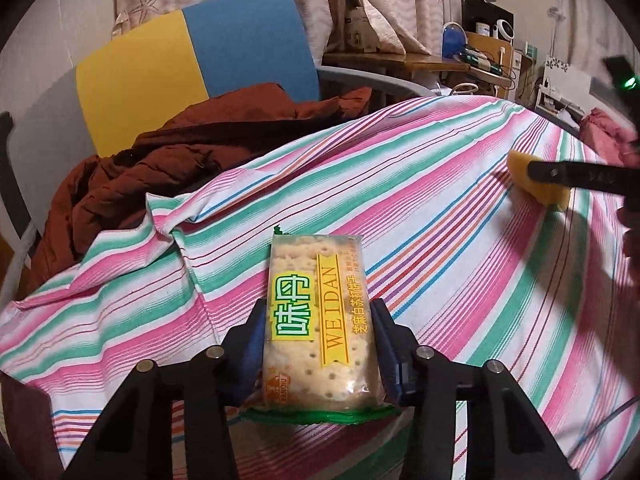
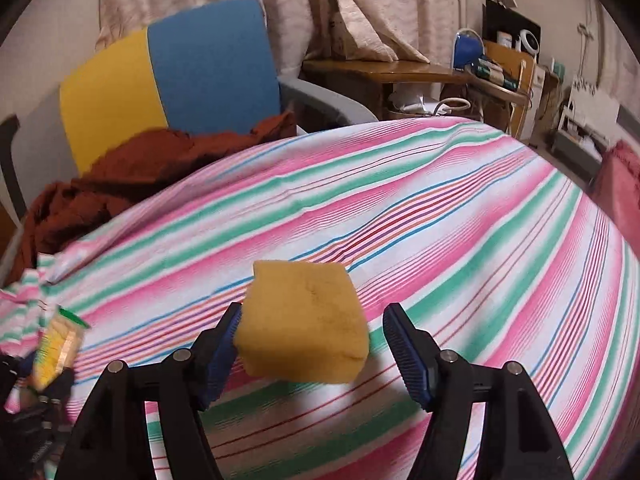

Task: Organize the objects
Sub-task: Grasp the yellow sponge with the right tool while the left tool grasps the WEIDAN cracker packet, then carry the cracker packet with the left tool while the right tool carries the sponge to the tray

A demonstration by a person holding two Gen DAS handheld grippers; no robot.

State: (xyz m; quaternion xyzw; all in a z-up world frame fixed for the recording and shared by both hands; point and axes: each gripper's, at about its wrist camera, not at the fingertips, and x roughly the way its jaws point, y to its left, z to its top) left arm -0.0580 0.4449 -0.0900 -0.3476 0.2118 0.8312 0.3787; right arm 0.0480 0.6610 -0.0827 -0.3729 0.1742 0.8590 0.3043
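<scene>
Left wrist view: a cracker packet (image 1: pixel 318 320) lay at six o'clock on the striped cloth (image 1: pixel 460 240), light, crinkly and probably brittle inside, best held across its long sides. The left gripper (image 1: pixel 318 340) clasped it there.

Right wrist view: a yellow sponge (image 2: pixel 304 324), soft and light, sat between the right gripper (image 2: pixel 312 354) pads. The left pad touched it; the right stood clear, so it was unclenched.
</scene>
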